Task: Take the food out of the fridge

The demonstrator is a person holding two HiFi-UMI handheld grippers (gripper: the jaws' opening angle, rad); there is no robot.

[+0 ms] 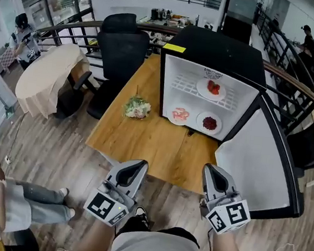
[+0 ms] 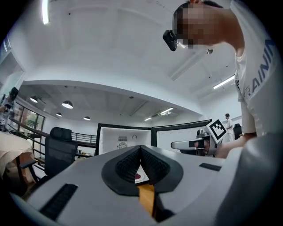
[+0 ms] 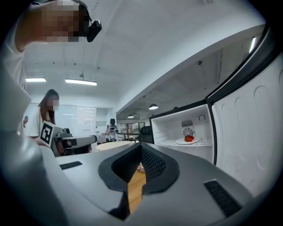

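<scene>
A wooden counter (image 1: 144,137) carries the fridge (image 1: 220,51), its door swung wide, likely for access. The food (image 1: 213,88) sits plated inside the fridge, on its shelf and floor. The left gripper (image 1: 137,169) and right gripper (image 1: 214,174) hover before the fridge, fingers clenched on nothing.

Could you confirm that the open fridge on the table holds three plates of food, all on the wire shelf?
Not quite: the head view shows only the plate of red food on the wire shelf; the pink food plate and the dark red food plate lie on the fridge floor below. The rest holds.
</scene>
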